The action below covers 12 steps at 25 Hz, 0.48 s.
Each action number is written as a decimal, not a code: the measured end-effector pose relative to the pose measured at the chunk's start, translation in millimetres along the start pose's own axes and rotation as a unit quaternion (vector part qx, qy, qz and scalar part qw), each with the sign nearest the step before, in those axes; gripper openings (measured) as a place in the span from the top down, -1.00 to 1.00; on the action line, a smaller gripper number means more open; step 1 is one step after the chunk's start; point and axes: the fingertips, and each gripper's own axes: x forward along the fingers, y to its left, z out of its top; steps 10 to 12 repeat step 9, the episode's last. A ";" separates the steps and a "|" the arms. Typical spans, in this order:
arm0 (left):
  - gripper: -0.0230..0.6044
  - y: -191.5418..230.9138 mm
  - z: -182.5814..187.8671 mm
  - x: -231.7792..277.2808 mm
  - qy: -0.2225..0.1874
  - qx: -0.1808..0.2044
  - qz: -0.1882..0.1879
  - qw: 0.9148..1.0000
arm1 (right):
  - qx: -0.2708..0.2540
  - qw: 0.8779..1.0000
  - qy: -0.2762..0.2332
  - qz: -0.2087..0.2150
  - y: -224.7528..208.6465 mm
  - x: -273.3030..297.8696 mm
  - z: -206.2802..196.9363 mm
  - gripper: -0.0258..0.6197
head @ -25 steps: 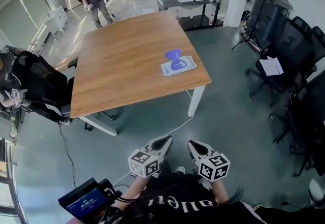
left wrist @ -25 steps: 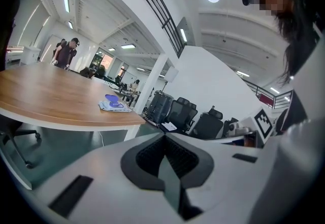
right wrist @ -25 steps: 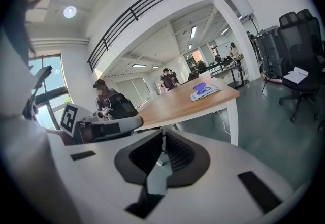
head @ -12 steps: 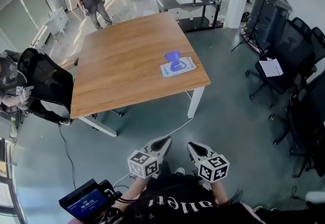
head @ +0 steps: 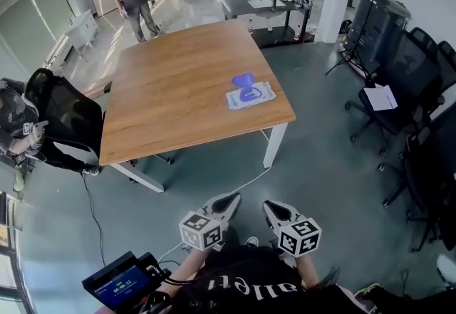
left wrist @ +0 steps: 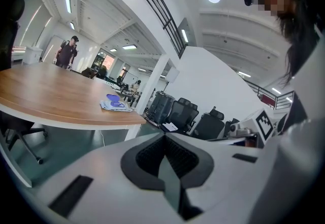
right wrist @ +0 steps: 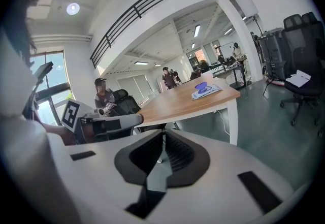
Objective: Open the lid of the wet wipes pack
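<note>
Wet wipes pack [head: 251, 95] well apart from left gripper [head: 231, 196], right gripper [head: 270, 203]; fingers pressed together.

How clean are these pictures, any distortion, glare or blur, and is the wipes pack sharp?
Head view: sharp, fisheye bows the table's edges, window light washes out the far floor, wet wipes pack crisp. Left gripper view: heavy fisheye, black corners, pack tiny yet recognisable. Right gripper view: the same, with a ceiling lamp flaring at upper left.
</note>
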 end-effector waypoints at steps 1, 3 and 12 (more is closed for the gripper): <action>0.92 1.3 1.0 0.3 0.000 0.000 0.000 1.000 | 0.000 1.000 0.000 0.000 -0.2 1.1 0.7 0.84; 0.92 3.2 1.4 0.7 0.000 -0.001 0.000 1.000 | 0.000 1.000 -0.001 0.000 -0.5 2.9 1.4 0.84; 0.92 8.3 -4.7 1.3 0.005 -0.003 -0.001 1.000 | 0.000 1.000 -0.001 -0.003 -2.0 6.6 -2.5 0.84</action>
